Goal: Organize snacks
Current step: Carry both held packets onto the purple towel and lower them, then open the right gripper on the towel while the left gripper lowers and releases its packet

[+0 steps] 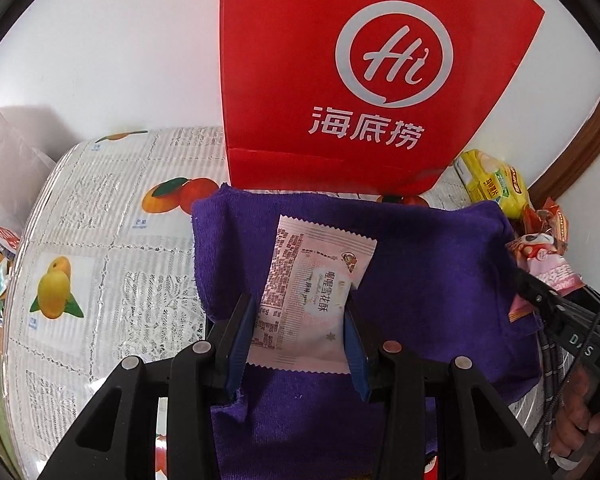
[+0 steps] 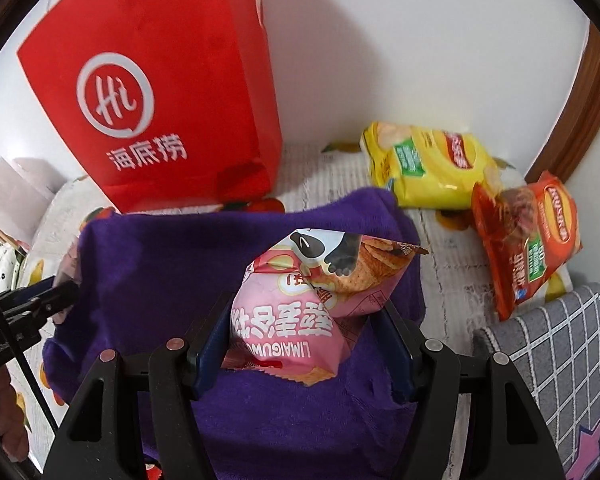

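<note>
My left gripper [image 1: 298,304] is shut on a flat pale pink sachet [image 1: 312,264] with printed text, held just over a purple towel [image 1: 420,260]. My right gripper [image 2: 306,306] is shut on a puffy pink snack bag [image 2: 332,264] with a panda picture, also above the purple towel [image 2: 160,260]. The two grippers hang side by side. The right gripper [image 1: 540,300] with its pink bag [image 1: 548,264] shows at the right edge of the left wrist view. The left gripper [image 2: 56,288] shows at the left edge of the right wrist view. A red paper bag [image 1: 340,80] [image 2: 160,100] stands upright behind the towel.
A yellow chip bag [image 2: 428,164] and an orange-red snack bag [image 2: 528,236] lie on the table to the right, near the wall. A grey checked cloth [image 2: 560,340] sits at the near right. The fruit-print tablecloth [image 1: 100,240] spreads to the left, with white paper [image 1: 4,152] at its far end.
</note>
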`<state>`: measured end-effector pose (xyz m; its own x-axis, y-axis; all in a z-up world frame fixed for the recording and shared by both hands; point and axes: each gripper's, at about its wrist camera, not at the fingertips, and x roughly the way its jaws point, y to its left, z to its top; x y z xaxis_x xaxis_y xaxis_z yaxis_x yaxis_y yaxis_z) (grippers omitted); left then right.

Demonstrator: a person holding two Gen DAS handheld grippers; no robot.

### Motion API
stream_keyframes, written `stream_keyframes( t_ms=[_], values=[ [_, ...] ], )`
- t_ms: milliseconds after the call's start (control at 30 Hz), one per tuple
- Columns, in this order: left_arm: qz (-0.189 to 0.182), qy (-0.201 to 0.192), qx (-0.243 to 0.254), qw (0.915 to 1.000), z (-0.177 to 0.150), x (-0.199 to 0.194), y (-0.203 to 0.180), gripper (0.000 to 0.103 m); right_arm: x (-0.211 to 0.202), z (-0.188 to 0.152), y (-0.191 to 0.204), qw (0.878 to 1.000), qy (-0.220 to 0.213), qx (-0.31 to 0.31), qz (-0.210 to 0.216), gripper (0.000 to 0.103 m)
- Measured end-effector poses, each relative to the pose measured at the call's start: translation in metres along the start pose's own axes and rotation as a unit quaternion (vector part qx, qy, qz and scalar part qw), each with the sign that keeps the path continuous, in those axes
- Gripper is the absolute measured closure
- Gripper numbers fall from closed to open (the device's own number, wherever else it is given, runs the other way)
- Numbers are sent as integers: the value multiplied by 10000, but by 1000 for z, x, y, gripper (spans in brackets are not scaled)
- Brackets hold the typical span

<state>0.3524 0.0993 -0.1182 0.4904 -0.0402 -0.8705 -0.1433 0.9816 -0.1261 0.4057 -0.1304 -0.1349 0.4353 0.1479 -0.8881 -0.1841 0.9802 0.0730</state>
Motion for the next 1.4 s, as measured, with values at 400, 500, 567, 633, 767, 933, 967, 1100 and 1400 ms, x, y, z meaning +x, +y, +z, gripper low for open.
stream_keyframes(
  t_ms=[400, 500, 567, 633, 767, 933, 967, 1100, 1400],
  values=[
    [21, 77, 36, 10000, -2, 7, -2, 63, 22, -3, -4, 9993, 326, -5, -194, 36],
    [12, 86, 18, 10000, -1, 7, -1, 63, 24, -5, -1, 9991, 354, -76, -201, 36],
    [9, 82, 24, 10000, -2, 7, -1, 63, 26, -5, 1, 9990, 373, -92, -220, 36],
    [4, 87, 29, 10000, -2, 8, -1, 63, 29, -6, 1, 9989, 414, -87, -207, 36],
    [7, 97, 67, 9999, -3, 8, -3, 63, 36, -6, 3, 9983, 521, -136, -229, 36],
    [1, 122, 96, 9999, -4, 9, -5, 63, 37, -6, 11, 9980, 522, -311, -191, 22],
    [-3, 134, 97, 9999, -4, 9, -5, 63, 36, -6, 12, 9980, 507, -317, -182, 19],
    [-12, 175, 99, 9998, -4, 12, -5, 63, 29, -4, 11, 9985, 466, -263, -68, 19],
    [-39, 274, 174, 9995, -9, 20, -11, 63, -17, 4, 8, 9996, -100, -251, -71, 19]
  ],
)
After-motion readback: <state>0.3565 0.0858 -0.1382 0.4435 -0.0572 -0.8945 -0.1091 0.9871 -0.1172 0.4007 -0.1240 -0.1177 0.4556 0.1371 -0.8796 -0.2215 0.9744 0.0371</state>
